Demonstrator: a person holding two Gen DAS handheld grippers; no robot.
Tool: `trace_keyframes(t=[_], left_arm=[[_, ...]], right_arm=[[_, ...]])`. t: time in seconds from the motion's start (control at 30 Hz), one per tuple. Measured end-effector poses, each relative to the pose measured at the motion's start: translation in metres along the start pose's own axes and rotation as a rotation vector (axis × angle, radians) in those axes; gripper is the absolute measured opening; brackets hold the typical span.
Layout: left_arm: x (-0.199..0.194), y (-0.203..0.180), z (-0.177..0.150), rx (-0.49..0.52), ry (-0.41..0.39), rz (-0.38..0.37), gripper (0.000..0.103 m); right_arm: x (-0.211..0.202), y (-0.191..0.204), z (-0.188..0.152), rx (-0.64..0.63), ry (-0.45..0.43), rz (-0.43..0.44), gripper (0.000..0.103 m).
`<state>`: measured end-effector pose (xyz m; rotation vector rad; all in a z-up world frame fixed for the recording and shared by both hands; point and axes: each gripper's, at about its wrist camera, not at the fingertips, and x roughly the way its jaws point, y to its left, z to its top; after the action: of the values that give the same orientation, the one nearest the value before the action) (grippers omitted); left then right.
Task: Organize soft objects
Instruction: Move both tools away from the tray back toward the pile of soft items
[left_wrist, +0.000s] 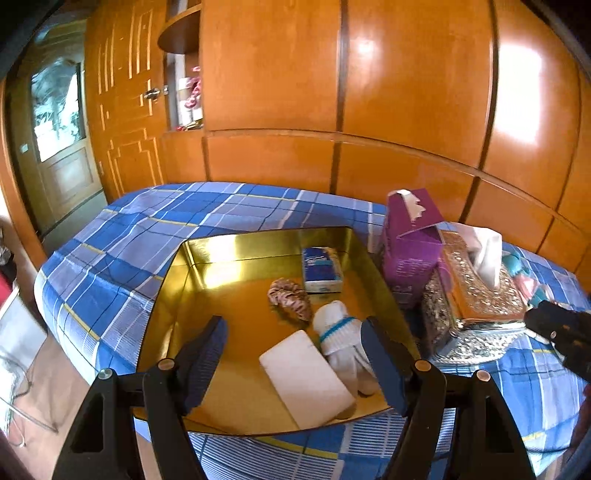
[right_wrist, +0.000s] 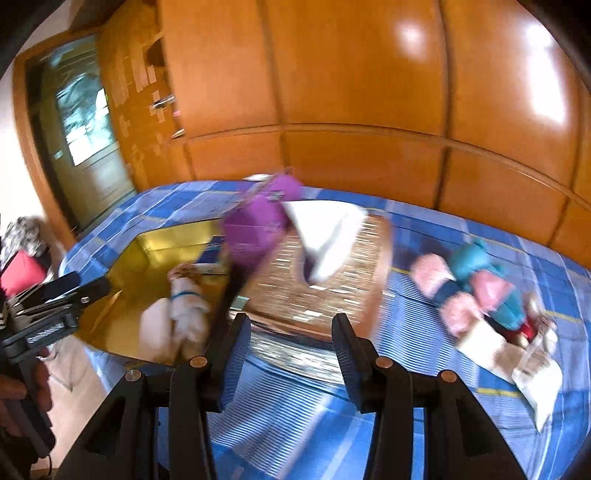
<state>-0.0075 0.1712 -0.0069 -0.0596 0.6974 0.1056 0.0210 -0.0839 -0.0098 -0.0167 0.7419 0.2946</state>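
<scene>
Two grippers, both spread wide with nothing held. My right gripper (right_wrist: 291, 354) is nearer the plush pile (right_wrist: 476, 291), which sits ahead-right on the bed (right_wrist: 369, 443); left gripper (left_wrist: 295, 354) hovers over the tray (left_wrist: 236, 243).

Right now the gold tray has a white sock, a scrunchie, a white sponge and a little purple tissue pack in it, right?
Almost. The little tissue pack in the gold tray is blue and white, not purple; the left wrist view shows it. The purple thing is the tall box outside the tray. The white sock, scrunchie and white sponge are inside.
</scene>
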Motion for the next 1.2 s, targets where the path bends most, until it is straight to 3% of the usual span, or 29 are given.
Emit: trace_keyframes(t=[0.47,0.53,0.8,1.0,1.2], left_arm=[[-0.021,-0.07,0.011,0.161,-0.032,-0.127,0.076],[-0.023,-0.083,0.013,0.189,-0.037,-0.138,0.082],[-0.032,-0.144,0.02,0.311,-0.051,-0.238,0.082],[-0.027,-0.202,0.008,0.408,0.037,-0.357,0.078],[-0.028,-0.249,-0.023,0.52,0.124,-0.451,0.075]], right_arm=[[-0.052,-0.155,-0.078,0.289,0.067,-0.333,0.046],[-0.06,-0.174,-0.089,0.321,0.072,-0.376,0.046],[-0.086,-0.214,-0.124,0.402,0.072,-0.496,0.046],[-0.094,-0.236,-0.139,0.505,0.061,-0.555,0.046],[-0.093,-0.248,-0.146,0.538,0.078,-0.54,0.046]])
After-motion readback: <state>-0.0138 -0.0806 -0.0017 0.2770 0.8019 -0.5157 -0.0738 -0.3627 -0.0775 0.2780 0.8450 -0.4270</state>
